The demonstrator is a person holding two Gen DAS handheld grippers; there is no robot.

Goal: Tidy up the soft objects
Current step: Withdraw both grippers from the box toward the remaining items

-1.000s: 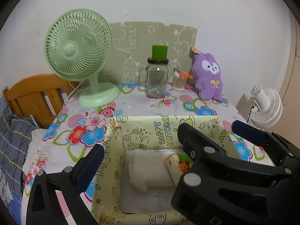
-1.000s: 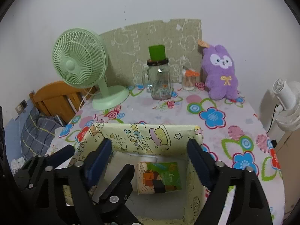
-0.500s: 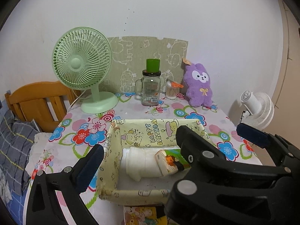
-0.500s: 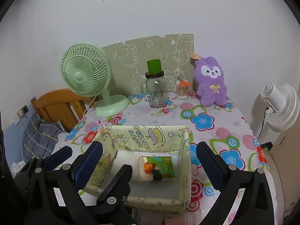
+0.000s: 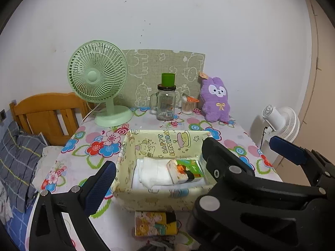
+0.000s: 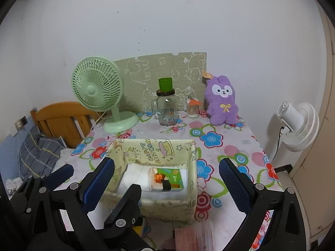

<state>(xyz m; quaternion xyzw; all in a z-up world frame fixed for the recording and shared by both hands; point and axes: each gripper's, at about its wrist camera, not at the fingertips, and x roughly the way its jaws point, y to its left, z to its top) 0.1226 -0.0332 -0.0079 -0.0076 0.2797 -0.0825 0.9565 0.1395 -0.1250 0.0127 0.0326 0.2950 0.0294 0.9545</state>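
Note:
A yellow cartoon-print fabric basket [image 5: 163,144] [image 6: 155,148] stands mid-table. In it lie a folded white cloth [image 5: 155,173] [image 6: 134,175] and a green-and-orange tissue pack [image 5: 186,168] [image 6: 165,178]. My left gripper [image 5: 191,154] and right gripper [image 6: 167,161] hover open above the basket's near side, holding nothing. Their fingers interleave. Another printed tissue pack [image 5: 155,223] lies on the table in front of the basket. A pink pack [image 6: 188,238] shows blurred at the bottom edge. A purple plush rabbit [image 5: 215,102] [image 6: 222,102] sits against the back wall.
On the flowered tablecloth [image 6: 211,139] at the back stand a green desk fan [image 5: 98,83], a glass jar [image 5: 165,104] with a green cup on its lid, and a small swab holder [image 5: 187,105]. A white fan [image 6: 297,125] stands right of the table. A wooden headboard [image 5: 48,115] and plaid bedding lie left.
Both grippers have drawn back and up from the basket, which now looks smaller. The right jaws have spread a little wider. The pack in front of the basket has come into view.

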